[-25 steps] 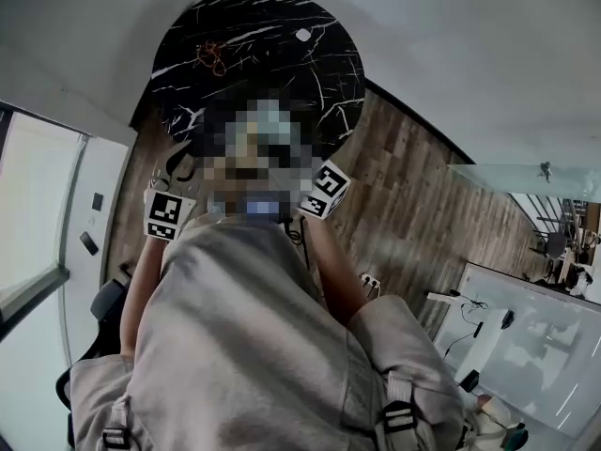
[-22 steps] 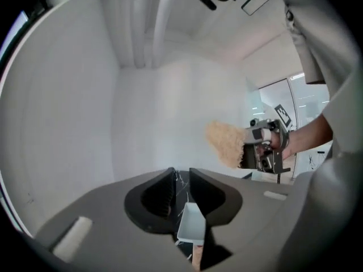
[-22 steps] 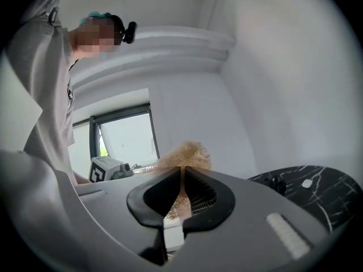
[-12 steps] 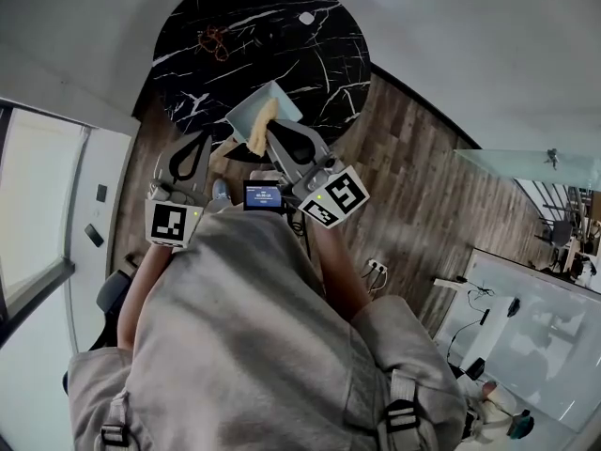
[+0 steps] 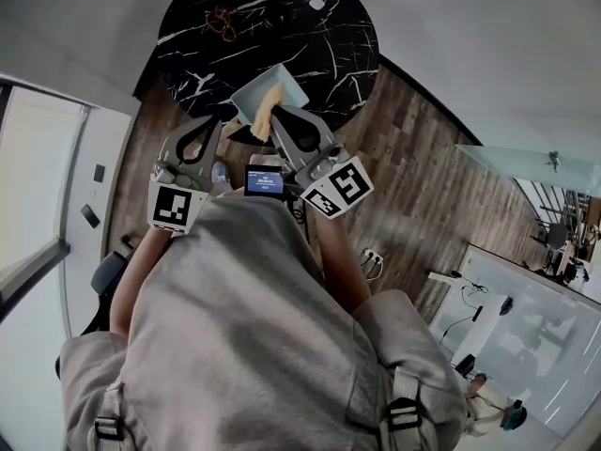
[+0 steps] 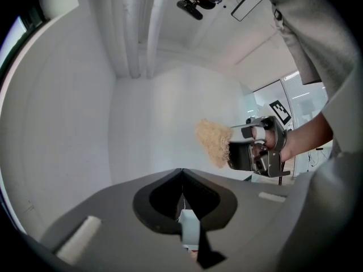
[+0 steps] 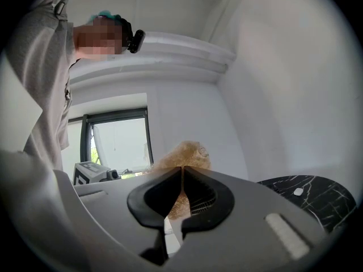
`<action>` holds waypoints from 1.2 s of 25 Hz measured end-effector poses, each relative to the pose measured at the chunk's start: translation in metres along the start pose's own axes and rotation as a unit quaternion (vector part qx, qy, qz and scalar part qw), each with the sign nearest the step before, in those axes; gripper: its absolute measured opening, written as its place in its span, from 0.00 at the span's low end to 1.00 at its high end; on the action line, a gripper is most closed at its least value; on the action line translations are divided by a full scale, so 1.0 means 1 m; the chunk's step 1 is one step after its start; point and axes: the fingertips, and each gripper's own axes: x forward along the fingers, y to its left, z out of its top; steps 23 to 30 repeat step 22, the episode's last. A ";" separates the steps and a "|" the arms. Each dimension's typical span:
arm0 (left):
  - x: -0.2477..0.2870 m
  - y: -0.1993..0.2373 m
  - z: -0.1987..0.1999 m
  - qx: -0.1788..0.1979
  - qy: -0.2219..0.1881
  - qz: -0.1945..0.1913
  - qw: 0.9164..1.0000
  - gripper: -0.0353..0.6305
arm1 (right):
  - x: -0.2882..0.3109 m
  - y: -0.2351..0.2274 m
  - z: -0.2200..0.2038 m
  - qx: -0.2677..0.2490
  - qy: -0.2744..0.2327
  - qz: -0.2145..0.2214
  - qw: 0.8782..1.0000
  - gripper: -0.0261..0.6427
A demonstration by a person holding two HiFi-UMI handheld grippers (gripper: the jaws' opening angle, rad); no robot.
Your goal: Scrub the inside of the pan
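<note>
The right hand-held gripper (image 7: pixel 181 170) has its jaws pressed together on a tan, fibrous scrubber (image 7: pixel 185 152). The scrubber sticks out past the tips and shows again through the gap behind them. The left hand-held gripper (image 6: pixel 181 172) is closed as well, tip against tip, with nothing beyond its tips. A thin pale blue strip shows in the slot nearer the camera, and I cannot tell whether it is part of the tool.

Both point roughly level and away from the person, converging toward the upper middle of the head view. Each is held out from the chest on a bare forearm (image 5: pixel 136 280). In the left gripper view the right one sits at centre right, scrubber leading.

The pan (image 5: pixel 254 92), pale blue and square, shows in the upper middle of the head view, at the near edge of the round black marbled worktop (image 5: pixel 282 26). The scrubber overlaps it there, but I cannot tell whether they touch. Wooden floor (image 5: pixel 413 186) surrounds the worktop.
</note>
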 end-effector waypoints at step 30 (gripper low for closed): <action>-0.005 -0.004 0.008 -0.023 -0.011 0.006 1.000 0.06 | 0.011 0.009 -0.009 0.004 0.024 0.022 0.999 0.08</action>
